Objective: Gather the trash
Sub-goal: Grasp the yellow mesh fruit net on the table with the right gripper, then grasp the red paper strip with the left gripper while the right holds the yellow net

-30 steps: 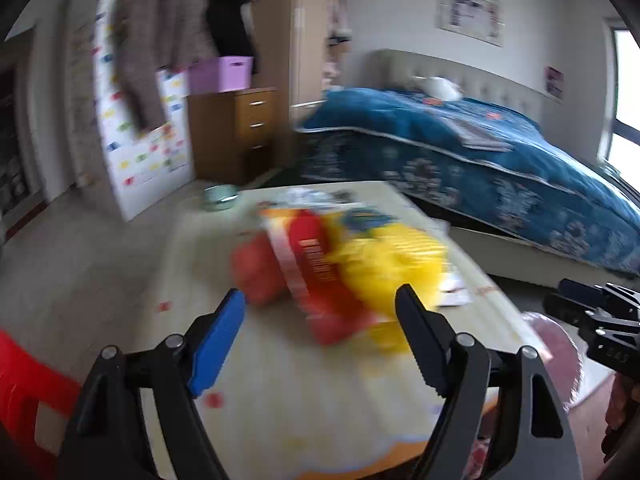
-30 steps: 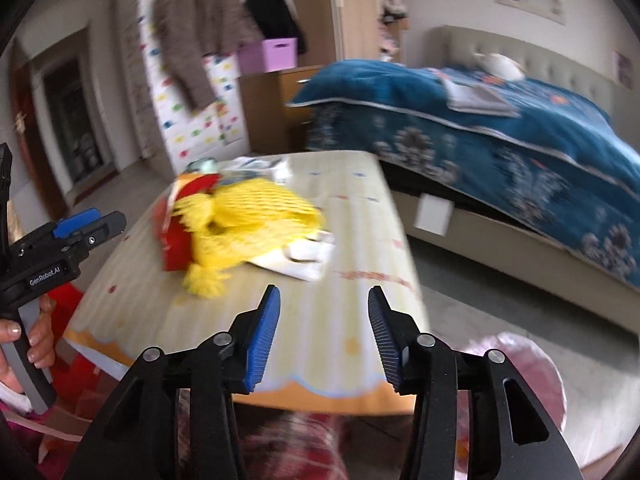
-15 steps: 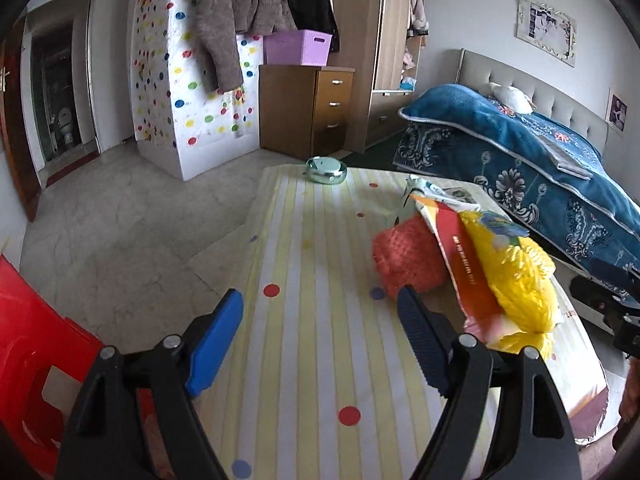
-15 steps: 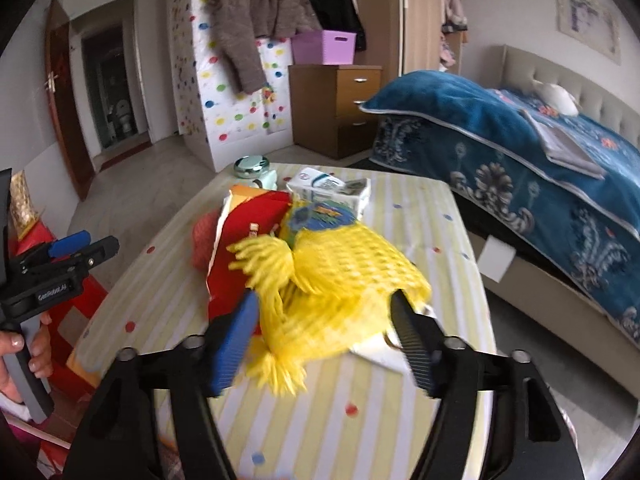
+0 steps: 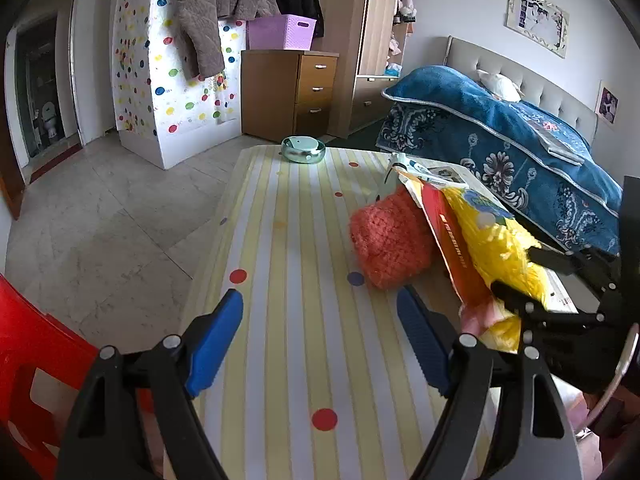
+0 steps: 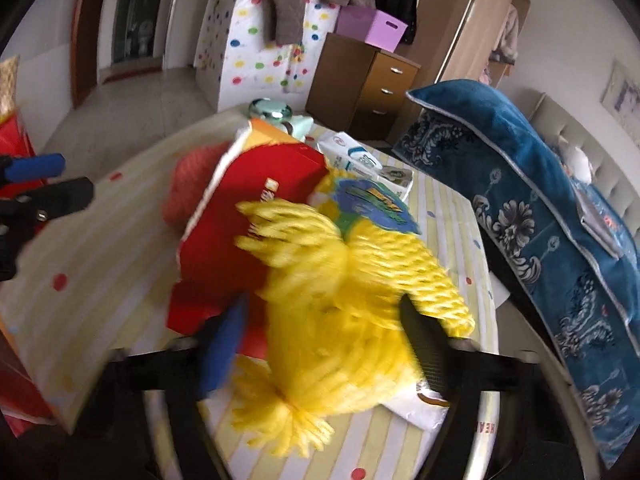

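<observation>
A pile of trash lies on the striped table (image 5: 288,248): a yellow foam net (image 6: 360,280), a red carton (image 6: 248,208), an orange foam net (image 5: 390,240) and white paper packs (image 6: 356,156). My right gripper (image 6: 324,336) is open, its jaws on either side of the yellow net (image 5: 500,248), close over it. My left gripper (image 5: 320,332) is open and empty above the table, left of the pile. The right gripper also shows in the left wrist view (image 5: 536,280).
A small green round tin (image 5: 303,149) stands at the table's far end. A red plastic chair (image 5: 28,352) is at the near left. A bed with a blue quilt (image 5: 500,132) runs along the right. A wooden drawer unit (image 5: 288,92) stands behind.
My right gripper has moved forward and down onto the yellow net, which now sits between its jaws. My left gripper has edged forward slightly along the table.
</observation>
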Motion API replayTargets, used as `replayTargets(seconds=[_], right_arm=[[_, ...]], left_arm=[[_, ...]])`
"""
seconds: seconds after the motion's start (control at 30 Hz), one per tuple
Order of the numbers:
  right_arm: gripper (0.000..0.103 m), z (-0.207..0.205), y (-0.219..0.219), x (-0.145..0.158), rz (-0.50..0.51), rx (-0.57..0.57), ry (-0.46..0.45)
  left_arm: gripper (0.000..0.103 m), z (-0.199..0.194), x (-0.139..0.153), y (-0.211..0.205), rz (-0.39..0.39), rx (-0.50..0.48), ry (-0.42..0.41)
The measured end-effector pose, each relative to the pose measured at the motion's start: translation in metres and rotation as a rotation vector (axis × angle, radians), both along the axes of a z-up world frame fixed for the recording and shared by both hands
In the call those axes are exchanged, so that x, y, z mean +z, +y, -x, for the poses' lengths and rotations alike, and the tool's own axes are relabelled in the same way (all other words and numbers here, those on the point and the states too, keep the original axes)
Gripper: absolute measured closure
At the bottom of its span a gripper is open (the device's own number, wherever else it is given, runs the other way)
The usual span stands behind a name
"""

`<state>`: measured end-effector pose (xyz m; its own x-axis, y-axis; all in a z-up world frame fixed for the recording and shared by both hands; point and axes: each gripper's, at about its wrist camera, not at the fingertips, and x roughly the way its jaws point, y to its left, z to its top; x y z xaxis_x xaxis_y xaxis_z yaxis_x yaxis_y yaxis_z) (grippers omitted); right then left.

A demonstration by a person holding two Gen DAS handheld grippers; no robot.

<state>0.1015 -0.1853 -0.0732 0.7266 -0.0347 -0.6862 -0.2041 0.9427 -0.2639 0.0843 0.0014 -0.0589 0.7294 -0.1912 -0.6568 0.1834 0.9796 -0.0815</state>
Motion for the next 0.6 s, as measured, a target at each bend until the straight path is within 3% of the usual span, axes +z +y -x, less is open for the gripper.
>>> replayTargets(seconds=[0.03, 0.13, 0.4, 0.6], right_arm=[[0.062, 0.001, -0.002, 0.002, -0.010, -0.003, -0.002], [0.083, 0.009, -0.007, 0.013, -0.046, -0.015, -0.040], [0.085, 0.064, -0.053, 0.078, -0.258, -0.047, -0.231], [0.085, 0.092, -0.084, 0.084, -0.314, -0.104, -0.234]], left_arm=[[0.026, 0.000, 0.001, -0.002, 0.000, 0.001, -0.001], [0.026, 0.005, 0.005, -0.003, -0.002, -0.001, -0.011], [0.024, 0.020, 0.015, -0.025, 0.004, -0.049, -0.029], [0.023, 0.017, 0.007, -0.058, -0.002, -0.116, -0.004]])
